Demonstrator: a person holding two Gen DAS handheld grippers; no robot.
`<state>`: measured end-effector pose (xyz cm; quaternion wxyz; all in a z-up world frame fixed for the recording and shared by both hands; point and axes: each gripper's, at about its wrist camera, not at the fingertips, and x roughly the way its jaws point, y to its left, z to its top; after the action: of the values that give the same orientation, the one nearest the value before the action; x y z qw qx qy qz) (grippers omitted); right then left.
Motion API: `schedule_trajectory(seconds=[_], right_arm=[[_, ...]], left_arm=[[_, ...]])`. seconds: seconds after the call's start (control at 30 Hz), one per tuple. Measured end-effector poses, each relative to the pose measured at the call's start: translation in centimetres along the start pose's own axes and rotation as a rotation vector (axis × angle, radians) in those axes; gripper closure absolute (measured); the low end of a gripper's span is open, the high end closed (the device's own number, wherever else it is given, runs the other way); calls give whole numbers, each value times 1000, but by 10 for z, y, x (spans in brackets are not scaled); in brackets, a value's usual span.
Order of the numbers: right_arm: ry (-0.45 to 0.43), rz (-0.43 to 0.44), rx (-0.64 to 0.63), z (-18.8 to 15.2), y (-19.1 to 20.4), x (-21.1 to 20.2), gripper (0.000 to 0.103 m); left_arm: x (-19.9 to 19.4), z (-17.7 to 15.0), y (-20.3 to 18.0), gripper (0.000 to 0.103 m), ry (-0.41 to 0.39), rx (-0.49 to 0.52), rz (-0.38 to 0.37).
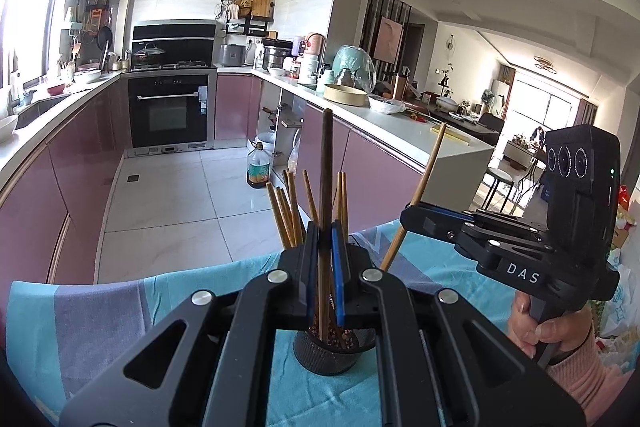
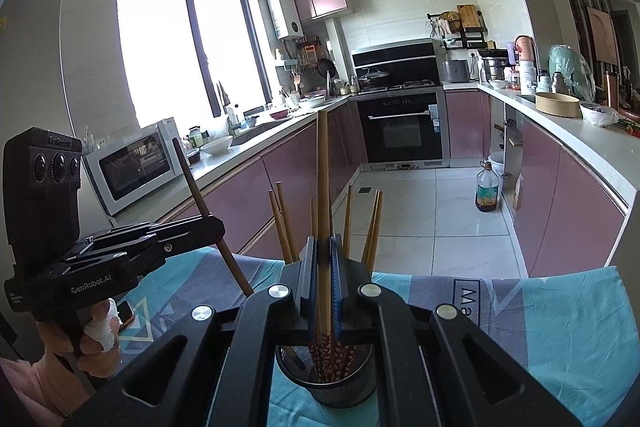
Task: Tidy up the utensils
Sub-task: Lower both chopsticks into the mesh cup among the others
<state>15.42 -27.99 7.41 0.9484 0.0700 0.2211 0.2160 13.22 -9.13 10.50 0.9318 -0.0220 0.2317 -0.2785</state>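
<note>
A black mesh cup [image 1: 320, 355] stands on the teal tablecloth [image 1: 120, 307] with several wooden chopsticks [image 1: 288, 211] upright in it. My left gripper [image 1: 325, 227] is shut on a dark chopstick [image 1: 327, 163], held upright with its lower end in the cup. At the right, my right gripper [image 1: 408, 213] is shut on a lighter chopstick [image 1: 430, 163] that leans over the cup's rim. In the right wrist view, my right gripper [image 2: 323, 241] grips that light chopstick [image 2: 323, 171] above the cup [image 2: 340, 391]. The left gripper [image 2: 216, 223] and its dark chopstick [image 2: 192, 179] are at the left.
The table edge runs just beyond the cup, with tiled kitchen floor [image 1: 180, 203] behind it. An oil bottle [image 2: 487, 191] stands on the floor. Pink cabinets and cluttered counters line both sides, and a microwave [image 2: 132, 167] sits at the left. A hand [image 1: 548, 327] holds each gripper.
</note>
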Motion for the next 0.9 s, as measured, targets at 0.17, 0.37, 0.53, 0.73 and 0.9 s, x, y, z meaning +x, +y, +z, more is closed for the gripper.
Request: schedule_trajectory(seconds=[0.17, 0.37, 0.53, 0.73, 0.9], right_arm=[[11, -1, 4, -1, -2, 3, 98], [28, -2, 1, -2, -2, 8, 98], [43, -2, 2, -5, -4, 14, 98], [60, -2, -4, -8, -3, 19, 98], [71, -5, -8, -11, -3, 22, 98]], left_arm=[[5, 3, 7, 96, 19, -6, -5], [10, 1, 12, 96, 43, -11, -7], [13, -1, 18, 96, 63, -18, -10], [17, -3, 20, 96, 79, -24, -13], [21, -5, 20, 96, 91, -25, -14]])
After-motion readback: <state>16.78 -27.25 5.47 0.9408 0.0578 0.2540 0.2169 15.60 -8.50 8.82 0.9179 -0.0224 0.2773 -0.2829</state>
